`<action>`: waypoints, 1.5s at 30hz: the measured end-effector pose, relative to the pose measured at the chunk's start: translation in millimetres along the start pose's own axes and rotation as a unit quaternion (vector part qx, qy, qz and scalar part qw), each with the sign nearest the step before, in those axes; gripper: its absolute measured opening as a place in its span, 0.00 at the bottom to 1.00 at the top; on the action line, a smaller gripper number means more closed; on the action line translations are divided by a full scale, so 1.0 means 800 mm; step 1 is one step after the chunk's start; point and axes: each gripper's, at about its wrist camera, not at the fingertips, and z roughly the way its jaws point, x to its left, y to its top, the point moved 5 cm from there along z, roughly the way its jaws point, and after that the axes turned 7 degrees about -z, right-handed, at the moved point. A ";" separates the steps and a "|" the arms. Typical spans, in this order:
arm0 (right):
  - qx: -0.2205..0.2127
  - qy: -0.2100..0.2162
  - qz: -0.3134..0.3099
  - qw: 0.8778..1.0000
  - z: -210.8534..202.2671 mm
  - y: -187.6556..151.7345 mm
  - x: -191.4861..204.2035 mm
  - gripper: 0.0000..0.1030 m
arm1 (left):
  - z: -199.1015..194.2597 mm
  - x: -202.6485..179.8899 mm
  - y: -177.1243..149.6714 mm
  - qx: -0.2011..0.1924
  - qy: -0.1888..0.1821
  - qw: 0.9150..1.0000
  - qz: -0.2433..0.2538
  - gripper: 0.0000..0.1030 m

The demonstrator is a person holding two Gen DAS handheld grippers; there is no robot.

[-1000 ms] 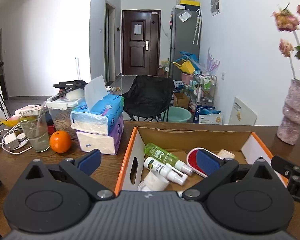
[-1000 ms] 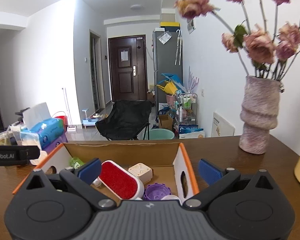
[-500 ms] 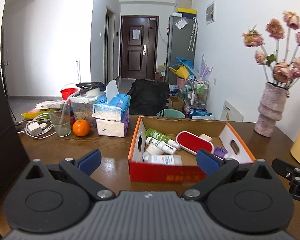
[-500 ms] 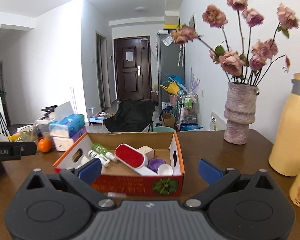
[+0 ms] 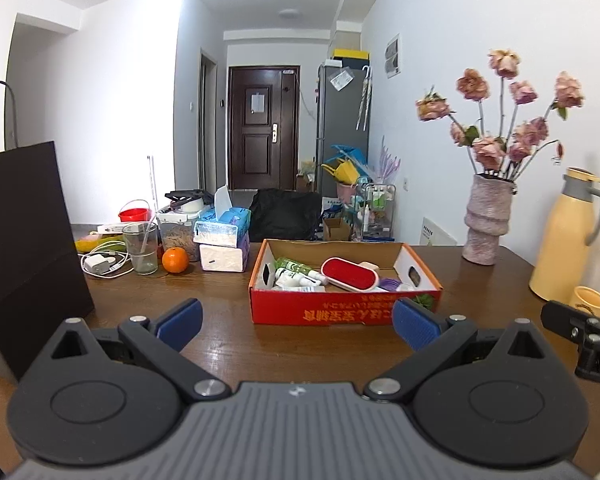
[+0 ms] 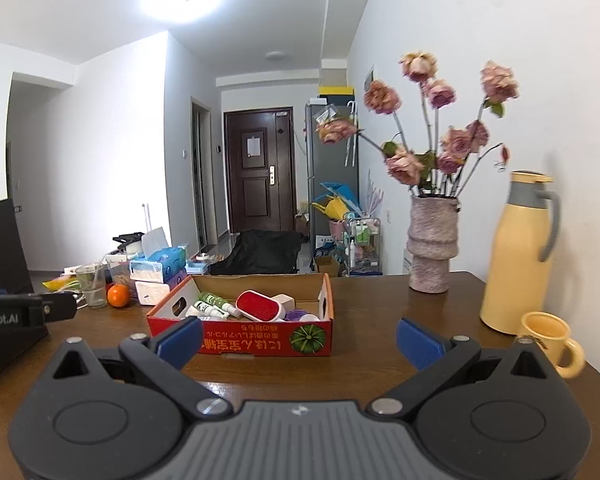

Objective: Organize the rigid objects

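Left tongs [image 6: 12, 316] read "Robot.AI" (box [image 6: 240, 340] print upside down).

"Robot.AI" on left tongs [image 6: 4, 319]

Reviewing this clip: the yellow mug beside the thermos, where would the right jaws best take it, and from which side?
Probably across the rim or body of the mug, coming down from above. It stands upright, mouth open upward, and its handle juts right, away from the thermos close behind-left. The right gripper is open and empty, with bare table in front of it.
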 end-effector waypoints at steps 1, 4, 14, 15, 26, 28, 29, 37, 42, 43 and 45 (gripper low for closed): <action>-0.002 -0.001 0.001 1.000 -0.011 -0.002 -0.001 1.00 | -0.009 -0.001 -0.003 -0.001 -0.001 1.000 0.000 1.00; -0.008 -0.002 0.001 1.000 -0.040 -0.008 -0.004 1.00 | -0.037 0.001 -0.011 -0.005 -0.004 1.000 -0.006 1.00; -0.008 -0.007 -0.001 1.000 -0.085 -0.026 0.000 1.00 | -0.080 0.002 -0.026 -0.011 -0.008 1.000 -0.005 1.00; -0.008 -0.007 -0.002 1.000 -0.086 -0.027 0.000 1.00 | -0.079 0.001 -0.025 -0.011 -0.009 1.000 -0.005 1.00; -0.004 -0.007 0.000 1.000 -0.083 -0.029 0.000 1.00 | -0.076 0.002 -0.029 -0.004 -0.009 1.000 -0.006 1.00; -0.005 -0.007 -0.002 1.000 -0.083 -0.028 0.000 1.00 | -0.075 0.001 -0.029 -0.005 -0.009 1.000 -0.005 1.00; -0.005 -0.007 -0.002 1.000 -0.082 -0.028 0.000 1.00 | -0.075 0.001 -0.029 -0.004 -0.009 1.000 -0.006 1.00; -0.004 -0.007 -0.002 1.000 -0.082 -0.028 0.000 1.00 | -0.075 0.000 -0.031 -0.003 -0.010 1.000 -0.005 1.00; -0.003 -0.006 -0.002 1.000 -0.083 -0.029 0.002 1.00 | -0.075 0.000 -0.031 -0.004 -0.010 1.000 -0.005 1.00; -0.003 -0.005 -0.002 1.000 -0.083 -0.029 0.002 1.00 | -0.075 0.000 -0.031 -0.004 -0.010 1.000 -0.005 1.00; -0.002 -0.005 -0.002 1.000 -0.083 -0.029 0.003 1.00 | -0.076 0.002 -0.033 -0.004 -0.011 1.000 -0.005 1.00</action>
